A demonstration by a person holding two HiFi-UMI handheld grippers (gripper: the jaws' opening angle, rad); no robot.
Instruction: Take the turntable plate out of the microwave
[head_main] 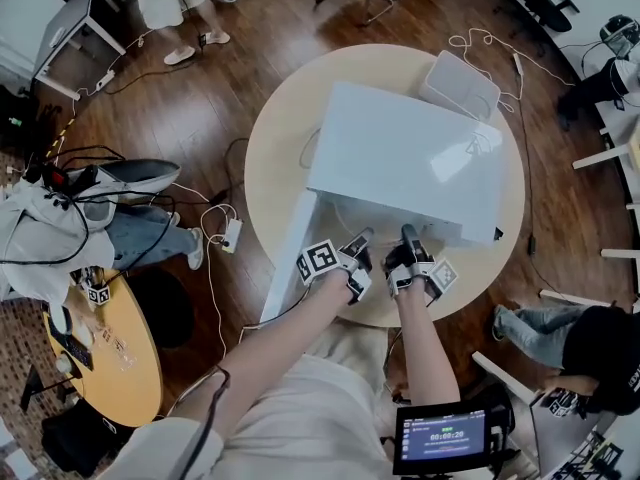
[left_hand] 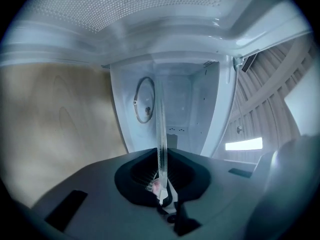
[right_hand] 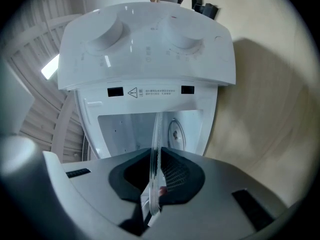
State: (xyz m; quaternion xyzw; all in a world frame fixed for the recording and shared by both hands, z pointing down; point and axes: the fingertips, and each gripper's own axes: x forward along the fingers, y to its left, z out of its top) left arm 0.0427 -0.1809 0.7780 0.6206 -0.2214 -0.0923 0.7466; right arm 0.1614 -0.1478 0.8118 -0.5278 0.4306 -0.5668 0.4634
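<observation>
The white microwave [head_main: 410, 158] stands on a round table with its door [head_main: 290, 258] swung open to the left. Both grippers reach into its front opening side by side. In the left gripper view the clear glass turntable plate [left_hand: 160, 134] shows edge-on, and my left gripper [left_hand: 161, 184] is shut on its rim. In the right gripper view the same plate [right_hand: 155, 149] runs edge-on between the jaws of my right gripper [right_hand: 152, 184], which is also shut on it. The plate is held clear of the roller ring [left_hand: 145, 100] on the cavity floor. From the head view the left gripper [head_main: 352, 258] and right gripper [head_main: 408, 248] sit close together.
A flat white box [head_main: 460, 85] lies on the table [head_main: 275, 148] behind the microwave. A power strip [head_main: 232, 235] and cables lie on the wooden floor to the left. People sit at the left and right edges. A tablet [head_main: 442, 436] is near my lap.
</observation>
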